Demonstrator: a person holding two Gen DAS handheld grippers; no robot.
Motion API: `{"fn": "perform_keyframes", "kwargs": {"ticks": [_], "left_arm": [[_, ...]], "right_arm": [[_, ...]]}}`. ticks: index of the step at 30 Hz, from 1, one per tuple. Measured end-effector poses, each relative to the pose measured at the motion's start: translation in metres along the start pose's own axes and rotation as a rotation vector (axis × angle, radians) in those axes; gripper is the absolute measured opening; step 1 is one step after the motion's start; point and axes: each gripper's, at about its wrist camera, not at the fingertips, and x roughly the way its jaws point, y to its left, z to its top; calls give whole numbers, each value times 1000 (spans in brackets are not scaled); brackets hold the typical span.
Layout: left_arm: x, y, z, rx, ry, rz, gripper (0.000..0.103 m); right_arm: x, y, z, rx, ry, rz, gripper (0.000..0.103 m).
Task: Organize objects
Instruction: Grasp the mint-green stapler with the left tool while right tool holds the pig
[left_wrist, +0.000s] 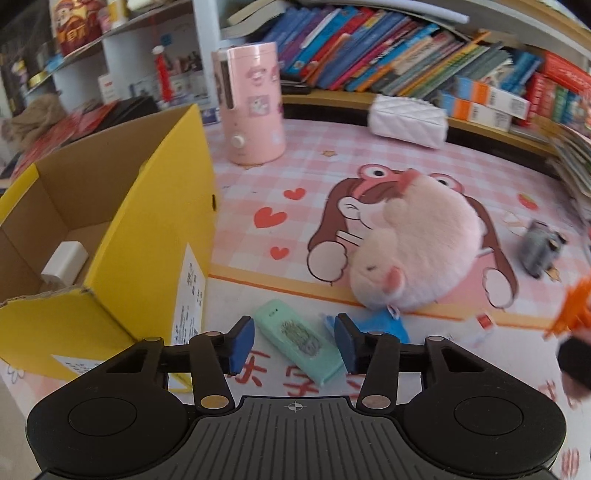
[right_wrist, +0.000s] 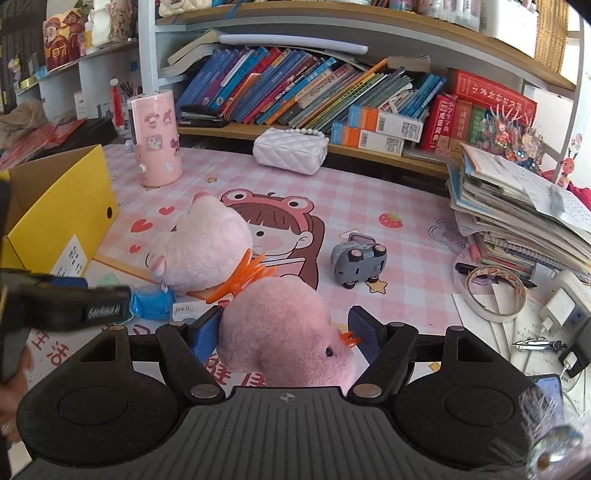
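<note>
My left gripper (left_wrist: 294, 344) hangs low over the pink mat, its blue pads on either side of a mint-green flat case (left_wrist: 300, 341) that lies slantwise between them. The pads stand close to its ends, and no press shows. In the right wrist view my right gripper (right_wrist: 286, 334) is shut on a pink plush bird (right_wrist: 280, 332) with an orange beak and orange feet, held just above the mat. A yellow cardboard box (left_wrist: 122, 229) (right_wrist: 55, 206) stands open at the left with a white block (left_wrist: 64, 264) inside.
A large pale pink plush (left_wrist: 417, 247) (right_wrist: 207, 247) lies mid-mat, with a blue packet (left_wrist: 384, 326) (right_wrist: 151, 302) in front of it. A grey toy car (right_wrist: 356, 262), a pink canister (right_wrist: 157, 138), a white quilted bag (right_wrist: 290, 149), a tape roll (right_wrist: 495, 291) and a paper stack (right_wrist: 517, 214) ring the mat.
</note>
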Motion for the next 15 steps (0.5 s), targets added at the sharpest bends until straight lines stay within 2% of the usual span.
{"fn": "perform_keyframes", "kwargs": {"ticks": [2,5,9,11,14,15], "left_arm": [[7,1,3,-34,11,23,45],[15,7,5,-93,32,40,38],[11,6,3,-99,18,62,37],[18,6,0,-109,62,63,37],[18,4,-2,-106,62,71,36],[18,4,-2,-105,63,68,32]], "right_arm": [[1,-1,0,-7,2,8,71],[2,-2,0,-15,1,14,71],[5,-5,0,-15,10,13,71],[6,-7,1,-11,10,12,71],[7,-9,2,-7,10,12,71],[7,-9,2,-7,10,12,71]]}}
